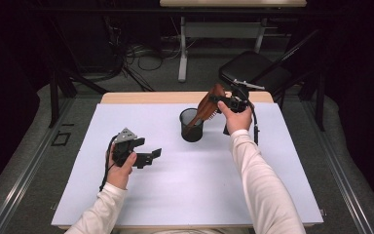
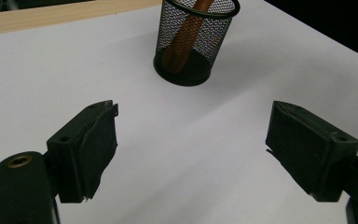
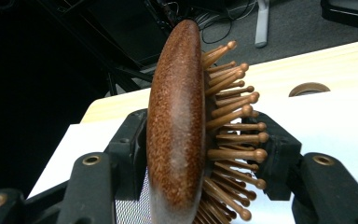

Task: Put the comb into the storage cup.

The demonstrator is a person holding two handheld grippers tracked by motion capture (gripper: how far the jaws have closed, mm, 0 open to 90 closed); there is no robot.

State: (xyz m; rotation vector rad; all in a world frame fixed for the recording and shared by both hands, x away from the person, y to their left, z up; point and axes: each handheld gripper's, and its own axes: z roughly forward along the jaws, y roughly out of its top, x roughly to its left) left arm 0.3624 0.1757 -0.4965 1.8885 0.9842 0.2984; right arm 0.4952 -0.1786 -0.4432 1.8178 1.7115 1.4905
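Note:
A brown wooden hairbrush (image 1: 208,104) leans with its handle (image 2: 185,38) down inside a black mesh cup (image 1: 191,126) near the middle back of the white mat. My right gripper (image 1: 220,100) is shut on the brush head. In the right gripper view one pad lies against the smooth back (image 3: 175,135) and the other meets the bristle tips (image 3: 256,140). My left gripper (image 1: 151,156) rests low over the mat at the front left, well short of the cup (image 2: 216,39). Its jaws stand open with bare mat between them (image 2: 191,128).
The white mat (image 1: 185,185) covers a wooden table whose far edge (image 1: 151,97) shows behind the cup. A black chair (image 1: 253,70) stands past the back right corner. Cables and a desk leg (image 1: 182,48) lie on the floor beyond.

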